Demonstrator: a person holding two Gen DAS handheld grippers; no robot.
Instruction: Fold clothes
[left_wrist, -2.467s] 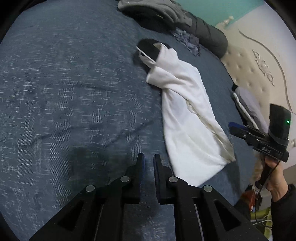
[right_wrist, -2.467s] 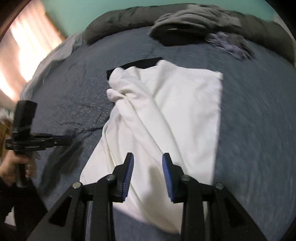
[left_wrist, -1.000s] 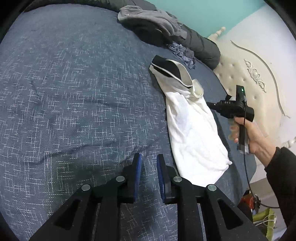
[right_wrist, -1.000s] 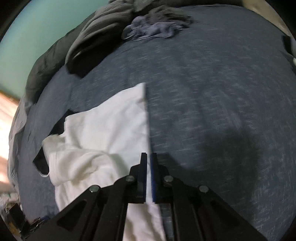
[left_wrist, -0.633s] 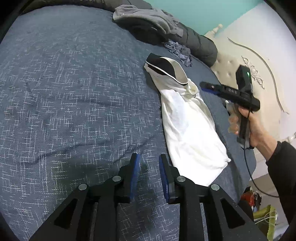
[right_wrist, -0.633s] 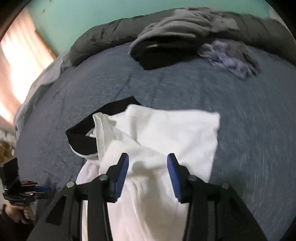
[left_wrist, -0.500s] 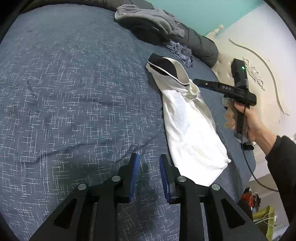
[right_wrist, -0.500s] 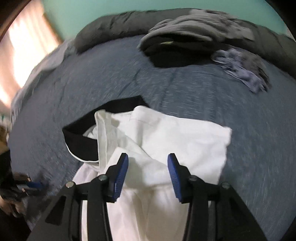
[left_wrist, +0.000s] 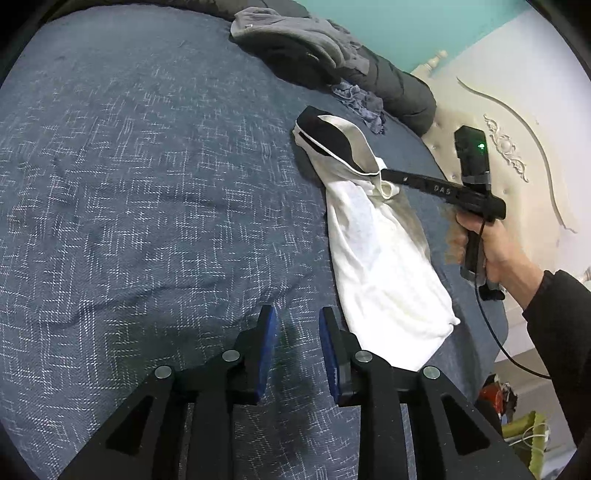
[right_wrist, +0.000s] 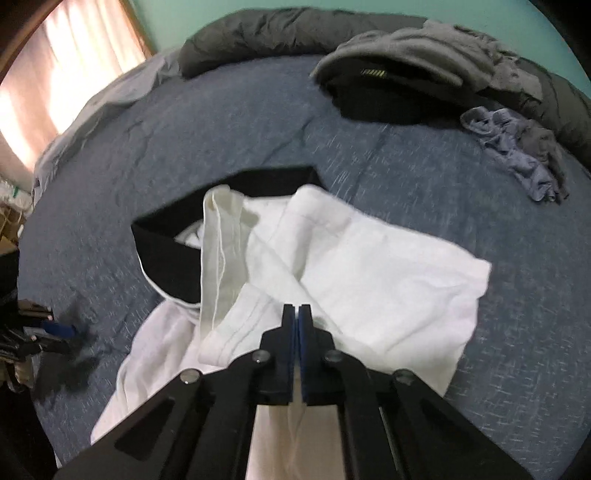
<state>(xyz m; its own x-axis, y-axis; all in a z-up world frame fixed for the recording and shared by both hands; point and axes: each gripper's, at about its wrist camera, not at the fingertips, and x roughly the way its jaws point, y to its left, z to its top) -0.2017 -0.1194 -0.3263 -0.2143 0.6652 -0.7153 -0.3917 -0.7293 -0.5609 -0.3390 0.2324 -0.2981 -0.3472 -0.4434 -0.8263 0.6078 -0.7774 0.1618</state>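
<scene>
On the bed (left_wrist: 147, 184), the white garment (right_wrist: 369, 266) (black collar at its far end) lies near the right edge. The right tongs (right_wrist: 297, 314) have just snapped closed, pinching a fold of it. The left tongs (left_wrist: 295, 325) hover slightly parted, empty, above the bedspread.

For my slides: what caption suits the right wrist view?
Right gripper shut over a white shirt on a blue bedspread.

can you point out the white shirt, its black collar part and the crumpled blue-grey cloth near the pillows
white shirt (right_wrist: 388, 273), right wrist view, on the flat folded body
black collar part (right_wrist: 166, 251), right wrist view, on the dark band at the shirt's left end
crumpled blue-grey cloth (right_wrist: 517, 155), right wrist view, on the middle of the bunch
</scene>
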